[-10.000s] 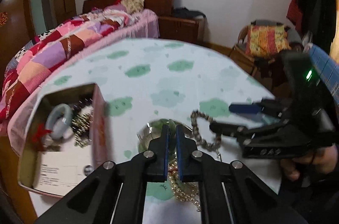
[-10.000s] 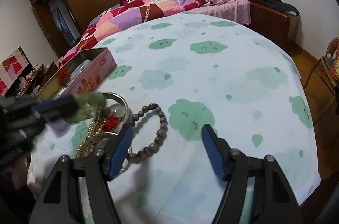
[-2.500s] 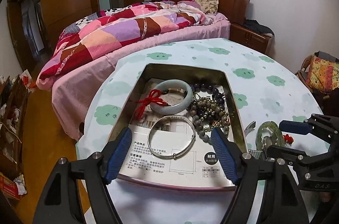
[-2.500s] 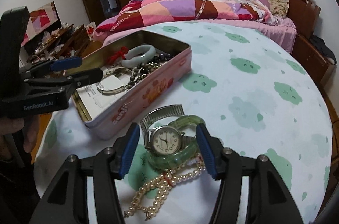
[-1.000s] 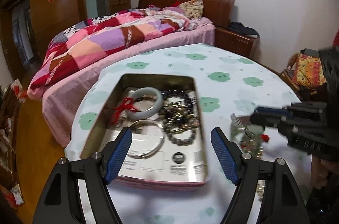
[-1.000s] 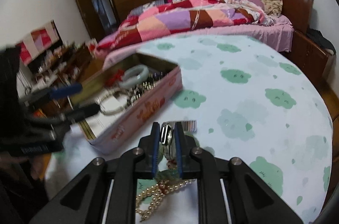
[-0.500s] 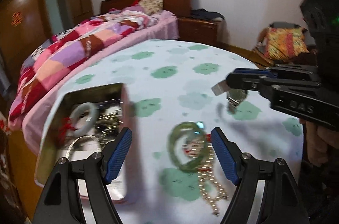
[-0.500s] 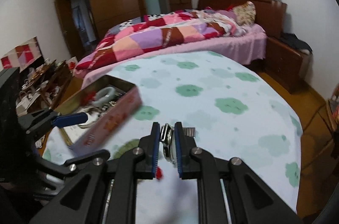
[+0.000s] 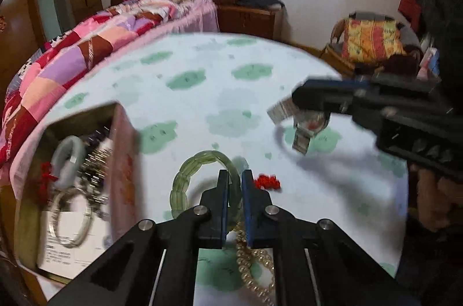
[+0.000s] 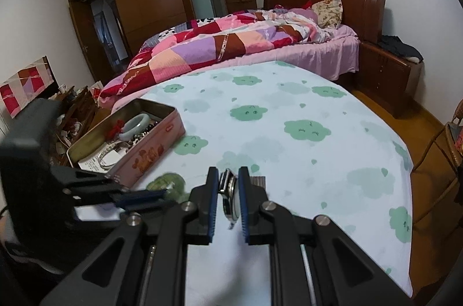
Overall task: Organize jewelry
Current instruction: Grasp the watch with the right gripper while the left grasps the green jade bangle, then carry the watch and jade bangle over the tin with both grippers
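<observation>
Now the green bangle (image 9: 185, 178) lies on the table (image 9: 202, 91) beside the pink tin (image 9: 121, 161), its rim between the closing jaws of the left gripper (image 9: 234, 184). Above the cloth, the right gripper (image 10: 228, 190) clamps the watch (image 10: 230, 199). Pearls (image 9: 254, 259) lie beneath.

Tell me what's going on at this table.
A person is sorting jewelry with a handheld gripper in each hand. The right gripper holds a wristwatch clamped between its jaws, lifted off the tablecloth. The left gripper is closing its jaws on the green bangle lying beside a pearl necklace. The open pink tin already holds a pale bangle, a silver bangle and beads.
</observation>
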The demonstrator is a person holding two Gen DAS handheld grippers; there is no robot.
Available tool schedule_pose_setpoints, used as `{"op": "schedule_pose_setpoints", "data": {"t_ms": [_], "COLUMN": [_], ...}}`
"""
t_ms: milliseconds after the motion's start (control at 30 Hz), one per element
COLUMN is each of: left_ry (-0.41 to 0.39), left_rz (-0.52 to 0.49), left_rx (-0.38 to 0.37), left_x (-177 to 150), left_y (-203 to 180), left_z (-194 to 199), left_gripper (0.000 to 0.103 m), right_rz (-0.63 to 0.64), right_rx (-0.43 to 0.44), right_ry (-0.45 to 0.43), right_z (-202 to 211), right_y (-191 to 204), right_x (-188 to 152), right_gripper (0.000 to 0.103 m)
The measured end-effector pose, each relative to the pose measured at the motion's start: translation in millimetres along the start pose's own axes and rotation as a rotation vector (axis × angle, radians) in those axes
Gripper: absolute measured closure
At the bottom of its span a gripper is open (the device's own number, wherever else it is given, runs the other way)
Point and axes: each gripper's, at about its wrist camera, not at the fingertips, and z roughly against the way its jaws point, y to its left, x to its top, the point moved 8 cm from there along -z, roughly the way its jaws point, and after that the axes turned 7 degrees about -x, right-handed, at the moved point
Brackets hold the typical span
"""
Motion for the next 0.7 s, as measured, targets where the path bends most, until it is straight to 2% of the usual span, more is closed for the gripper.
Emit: {"op": "schedule_pose_setpoints", "data": {"t_ms": [300,700], "left_ry": [-0.160,-0.227], "left_rz": [0.052,0.126], "left_rx": [0.074,0.191], "left_x": [26,23], "left_y": [40,103], "left_z": [68,109], "left_gripper": [0.095,0.095], "right_rz": [0.043,0.146], "right_rx": [0.026,0.082], "right_ry": [-0.032,-0.076], "right_z": [9,12], "right_y": [23,77], "right_x": [18,53], "right_gripper": [0.087,0.087]}}
